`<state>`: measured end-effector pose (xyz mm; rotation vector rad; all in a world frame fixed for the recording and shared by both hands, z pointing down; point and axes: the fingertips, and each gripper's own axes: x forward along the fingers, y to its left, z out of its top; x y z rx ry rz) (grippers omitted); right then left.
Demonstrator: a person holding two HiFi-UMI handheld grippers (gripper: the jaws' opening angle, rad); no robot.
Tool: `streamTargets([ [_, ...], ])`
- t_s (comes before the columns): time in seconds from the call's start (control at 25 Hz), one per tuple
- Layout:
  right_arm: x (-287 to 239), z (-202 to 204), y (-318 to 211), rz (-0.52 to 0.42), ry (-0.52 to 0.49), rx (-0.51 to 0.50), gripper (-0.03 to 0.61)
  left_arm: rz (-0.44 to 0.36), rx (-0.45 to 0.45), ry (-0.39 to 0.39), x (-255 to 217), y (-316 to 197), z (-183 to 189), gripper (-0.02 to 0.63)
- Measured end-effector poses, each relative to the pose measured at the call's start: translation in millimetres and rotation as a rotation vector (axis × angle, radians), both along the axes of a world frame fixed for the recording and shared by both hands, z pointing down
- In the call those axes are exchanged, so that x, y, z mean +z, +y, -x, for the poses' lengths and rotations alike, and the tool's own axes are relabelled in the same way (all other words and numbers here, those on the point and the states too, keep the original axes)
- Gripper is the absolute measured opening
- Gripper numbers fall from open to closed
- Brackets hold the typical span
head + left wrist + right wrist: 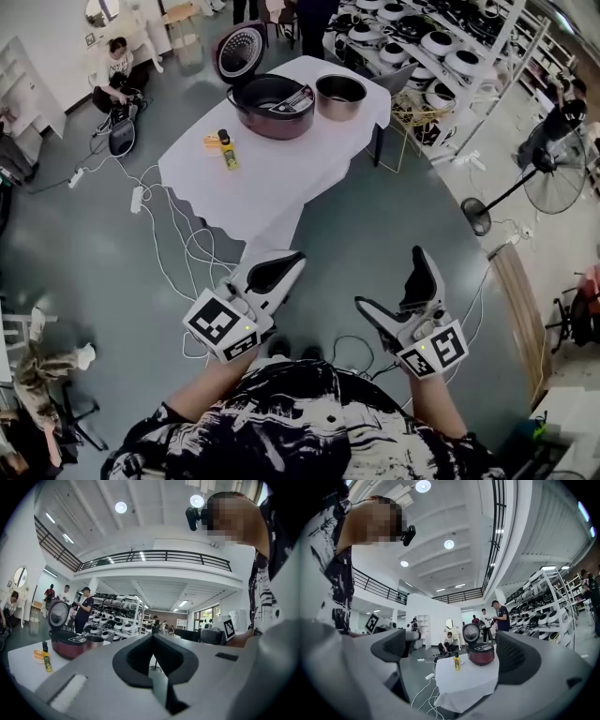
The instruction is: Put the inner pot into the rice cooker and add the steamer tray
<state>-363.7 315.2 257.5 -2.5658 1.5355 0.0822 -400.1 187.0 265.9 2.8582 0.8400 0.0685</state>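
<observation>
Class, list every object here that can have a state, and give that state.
rice cooker, lid open
inner pot, upright on table beside cooker
yellow bottle, upright
left gripper, shut, empty
right gripper, open, empty

**Open floor up to the table, far end crowded**

Grey floor (375, 216) lies open between the left hand-held gripper (298, 256), the right hand-held gripper (392, 278) and the table (272, 202); white cables (173, 246) trail left of its near corner; the near cloth is bare; a yellow bottle (226, 150) stands left of centre; the rice cooker (274, 105), lid (240, 52) raised behind it, and the inner pot (340, 97) just beside it fill the far end; shelves (441, 42) stand beyond.
</observation>
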Motion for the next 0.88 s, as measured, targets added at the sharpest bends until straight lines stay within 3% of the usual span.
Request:
streamTargets([
  [0.28,13,-33,35,0.020,0.002,-0.005,0.549,-0.007,0.004,-0.023,13,40,-29,0.005],
  [0.48,20,-63,39,0.023,-0.012,0.016,0.549,-0.021,0.011,-0.046,22,38,-59,0.005],
  [0.88,28,-185,3,0.062,0.004,0.096,0.549,-0.006,0.124,-0.016,32,7,-197,0.005],
])
